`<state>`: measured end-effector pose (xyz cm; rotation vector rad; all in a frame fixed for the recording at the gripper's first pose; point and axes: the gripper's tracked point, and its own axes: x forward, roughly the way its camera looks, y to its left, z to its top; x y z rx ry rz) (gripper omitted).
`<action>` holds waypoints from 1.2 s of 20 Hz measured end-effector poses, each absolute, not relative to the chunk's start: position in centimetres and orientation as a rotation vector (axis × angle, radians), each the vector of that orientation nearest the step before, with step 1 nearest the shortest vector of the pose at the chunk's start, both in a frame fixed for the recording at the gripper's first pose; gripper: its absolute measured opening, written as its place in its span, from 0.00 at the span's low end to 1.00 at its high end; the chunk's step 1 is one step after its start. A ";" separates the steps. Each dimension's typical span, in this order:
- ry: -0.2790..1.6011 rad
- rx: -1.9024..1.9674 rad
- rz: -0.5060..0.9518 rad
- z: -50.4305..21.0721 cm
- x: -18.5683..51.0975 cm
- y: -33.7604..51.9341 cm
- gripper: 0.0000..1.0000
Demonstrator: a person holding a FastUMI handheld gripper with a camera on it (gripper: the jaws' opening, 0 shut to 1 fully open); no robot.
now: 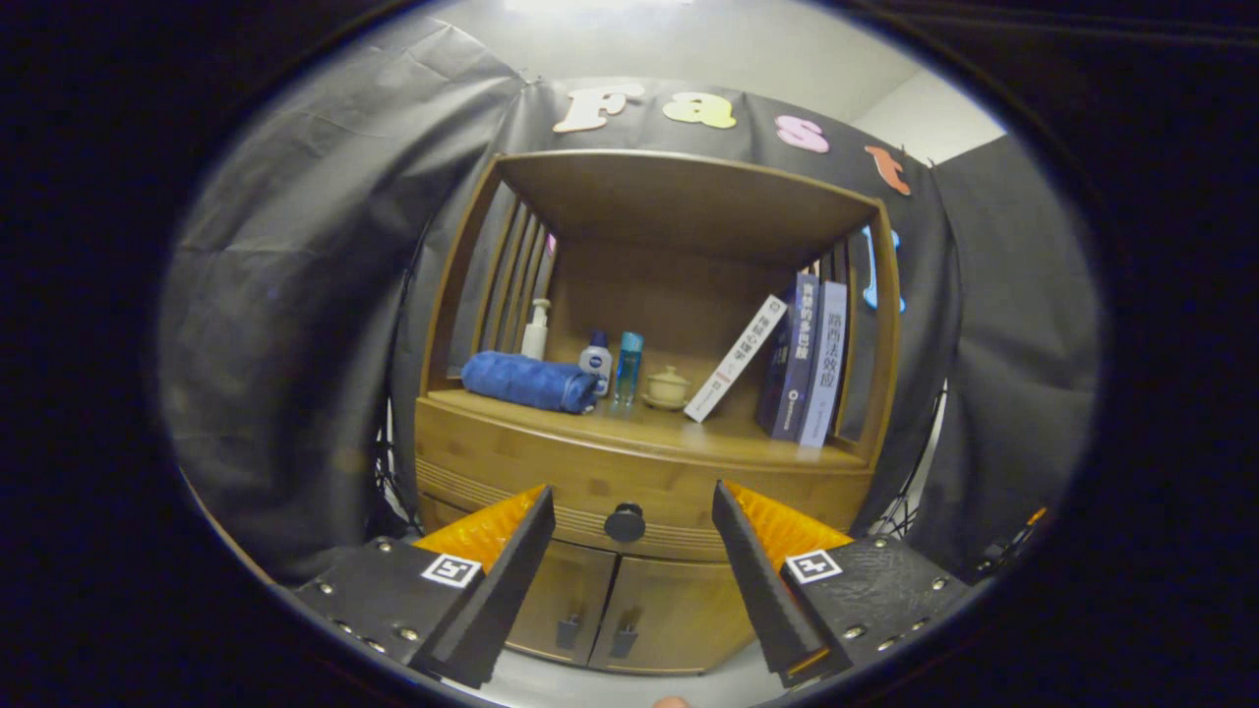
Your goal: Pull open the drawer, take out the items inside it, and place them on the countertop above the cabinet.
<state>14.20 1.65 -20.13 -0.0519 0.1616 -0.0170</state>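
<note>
Your fingers are spread wide, holding nothing. The drawer is shut; its dark round knob sits ahead of the fingers, centred in the gap, not touched. Items inside can't be seen. Below the drawer, 2 cabinet doors are closed. On the table above the drawer: a rolled blue towel to the left, a pump bottle behind it, then a small white bottle, a blue bottle, a lidded cup, 1 leaning book and 2 upright books against the right side.
</note>
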 end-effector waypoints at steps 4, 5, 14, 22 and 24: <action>0.205 -0.051 -0.017 -23.1 16.9 1.1 0.97; 0.218 -0.046 -0.012 -23.8 17.5 1.2 0.97; 0.329 -0.061 -0.002 -29.9 22.9 3.2 0.80; 0.378 -0.017 -0.040 -32.2 25.7 2.5 0.46; 0.361 -0.039 -0.060 -32.0 25.5 2.5 0.42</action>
